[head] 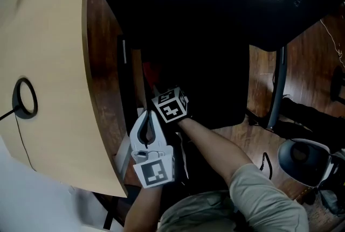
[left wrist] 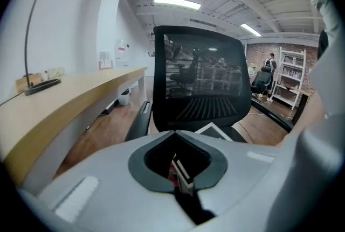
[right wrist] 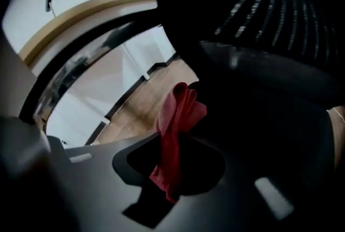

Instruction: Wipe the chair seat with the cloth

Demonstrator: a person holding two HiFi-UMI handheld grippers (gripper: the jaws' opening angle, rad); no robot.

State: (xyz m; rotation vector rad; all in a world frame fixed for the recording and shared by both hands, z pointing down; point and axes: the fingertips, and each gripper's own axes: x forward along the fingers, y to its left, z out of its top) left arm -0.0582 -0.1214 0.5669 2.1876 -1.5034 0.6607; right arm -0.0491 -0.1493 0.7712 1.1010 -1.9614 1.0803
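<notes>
The black mesh office chair [left wrist: 202, 75] stands straight ahead of me; in the head view its dark seat [head: 215, 80] lies under both grippers. My right gripper [head: 157, 85] points down at the seat's left side, shut on a red cloth [right wrist: 180, 110] that hangs bunched out of its jaws. The cloth [head: 151, 71] shows only faintly in the head view. My left gripper [head: 149, 114], white, sits just behind the right one near the seat's front edge. Its jaws [left wrist: 172, 132] meet at the tips with nothing held.
A beige desk [head: 54, 64] runs along the left with a black ring-shaped lamp base [head: 24, 97] on it. The chair's left armrest [left wrist: 139, 120] lies between desk and seat. Wood floor [head: 264, 75] and a round white and dark object [head: 304, 158] are on the right.
</notes>
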